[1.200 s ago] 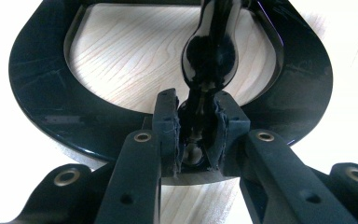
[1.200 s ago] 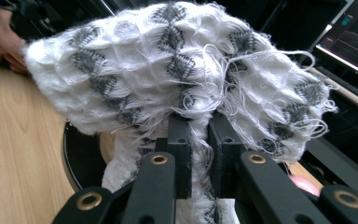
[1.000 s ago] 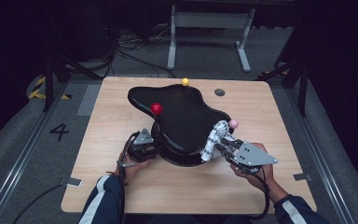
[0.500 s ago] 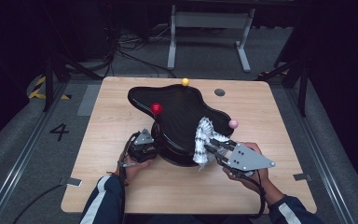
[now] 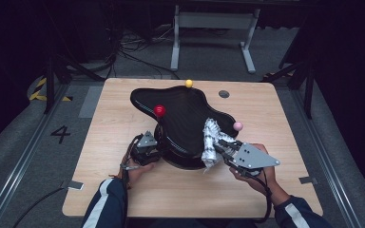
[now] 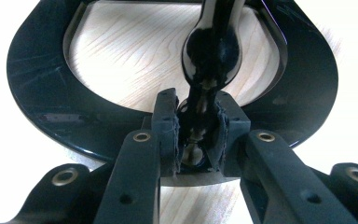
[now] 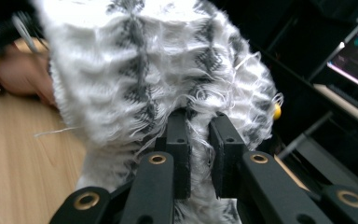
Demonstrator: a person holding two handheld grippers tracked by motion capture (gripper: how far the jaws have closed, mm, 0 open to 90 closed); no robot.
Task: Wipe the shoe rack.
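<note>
High view, going left to right: the left claw [image 5: 153, 151] sits at the near-left edge of the black stand [image 5: 180, 118], a glossy, wavy-shaped top on a dark base, in the middle of the counter [image 5: 123, 190]. Left gripper view shows its jaws together on a shiny black stem [image 6: 200, 116] above the ring-shaped base [image 6: 37, 84], so this hand is prob. holding the stand steady. A red ball [image 5: 159, 110] rests on the top at its left part, a yellow ball [image 5: 188, 83] at the far edge, a pink ball [image 5: 238, 126] at the right edge.

Then the cloth [image 5: 210, 142]: white w/ grey stripes, woven, fluffy, frayed threads at the hem. It hangs bunched against the near-right side of the stand, touching the glossy top. The right claw [image 5: 221, 148] is clamped on it; in the right gripper view the jaws pinch a fold of the cloth [image 7: 135, 84], with only fabric between them.

Step in hand, I judge: wiping the black top with the cloth while the other hand braces it. Next move needs the cloth pressed flat on the surface and dragged across, w/o knocking the pink ball, which is near. The surface looks smooth and hard, so the cloth should slide easily; the grip must stay firm bc loose weave can slip.
</note>
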